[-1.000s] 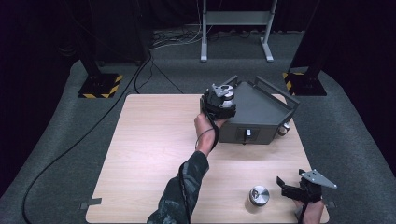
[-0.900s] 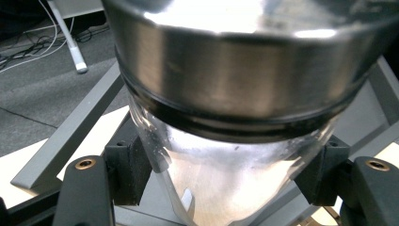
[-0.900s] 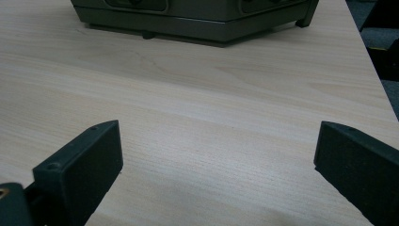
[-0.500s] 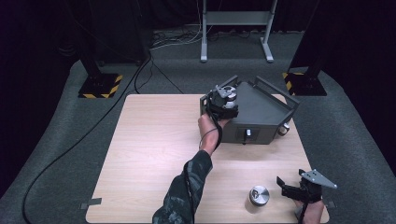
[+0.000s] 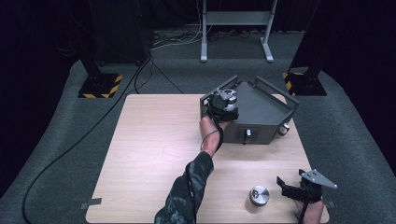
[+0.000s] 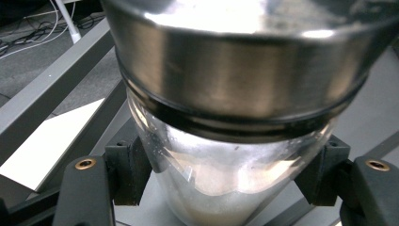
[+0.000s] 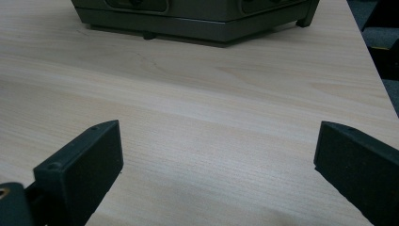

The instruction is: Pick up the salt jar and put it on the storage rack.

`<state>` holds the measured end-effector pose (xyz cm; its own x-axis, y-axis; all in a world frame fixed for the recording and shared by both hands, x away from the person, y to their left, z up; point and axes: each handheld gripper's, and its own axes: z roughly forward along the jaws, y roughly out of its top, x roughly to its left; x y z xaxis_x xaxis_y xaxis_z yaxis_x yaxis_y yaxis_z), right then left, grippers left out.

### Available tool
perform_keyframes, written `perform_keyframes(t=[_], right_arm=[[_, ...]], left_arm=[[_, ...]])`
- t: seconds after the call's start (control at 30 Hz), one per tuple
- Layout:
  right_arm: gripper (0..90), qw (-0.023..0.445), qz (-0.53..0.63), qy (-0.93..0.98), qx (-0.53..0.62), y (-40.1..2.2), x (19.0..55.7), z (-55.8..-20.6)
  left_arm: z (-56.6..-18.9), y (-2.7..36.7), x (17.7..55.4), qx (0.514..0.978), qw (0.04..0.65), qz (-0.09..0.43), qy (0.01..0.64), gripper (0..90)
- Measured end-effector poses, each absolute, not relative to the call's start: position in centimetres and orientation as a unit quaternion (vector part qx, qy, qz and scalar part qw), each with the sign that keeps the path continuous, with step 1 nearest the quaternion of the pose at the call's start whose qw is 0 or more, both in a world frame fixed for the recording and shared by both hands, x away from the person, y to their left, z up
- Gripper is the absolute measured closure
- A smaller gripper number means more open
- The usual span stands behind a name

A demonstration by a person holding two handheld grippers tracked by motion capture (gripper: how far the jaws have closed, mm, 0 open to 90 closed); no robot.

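My left gripper (image 5: 224, 101) is shut on a glass jar (image 6: 226, 155) with a steel lid (image 6: 235, 61) and white powder inside. It holds the jar over the left corner of the grey metal tray (image 5: 266, 110) at the table's far side. In the left gripper view both black pads (image 6: 128, 172) press on the glass from either side. My right gripper (image 5: 290, 185) rests at the table's near right corner, open, with bare wood between its jaws (image 7: 214, 165). A second steel-lidded jar (image 5: 258, 196) stands on the table just left of it.
The tray has raised rails (image 6: 47, 103) and a front panel with a small knob (image 5: 248, 133); its front edge (image 7: 197, 23) lies ahead of the right gripper. The wooden table (image 5: 154, 140) stands on grey carpet with cables and stand feet beyond it.
The left hand has shifted slightly to the right with the jar, further over the tray's corner. The right gripper and the second jar have stayed put.
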<state>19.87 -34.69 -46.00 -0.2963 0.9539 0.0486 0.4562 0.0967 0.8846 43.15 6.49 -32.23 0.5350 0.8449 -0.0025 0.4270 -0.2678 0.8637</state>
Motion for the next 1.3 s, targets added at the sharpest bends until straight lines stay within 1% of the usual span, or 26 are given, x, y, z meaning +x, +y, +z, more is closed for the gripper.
perform_keyframes(t=[0.37,0.57,0.73,1.3], right_arm=[[0.6,0.288,0.430,0.680,0.519,-34.7,19.9,-46.0],[0.6,0.288,0.431,0.680,0.518,-34.8,19.9,-46.0],[0.7,0.288,0.431,0.681,0.518,-34.8,19.9,-46.0],[0.5,0.290,0.427,0.683,0.517,-34.6,19.9,-46.0]], left_arm=[[-32.7,6.6,43.3,0.760,0.433,0.235,0.423,31.7],[-33.0,6.4,43.2,0.760,0.433,0.245,0.419,31.6],[-33.8,6.3,42.9,0.750,0.444,0.255,0.419,31.6],[-33.5,6.2,43.1,0.755,0.437,0.253,0.420,31.5]])
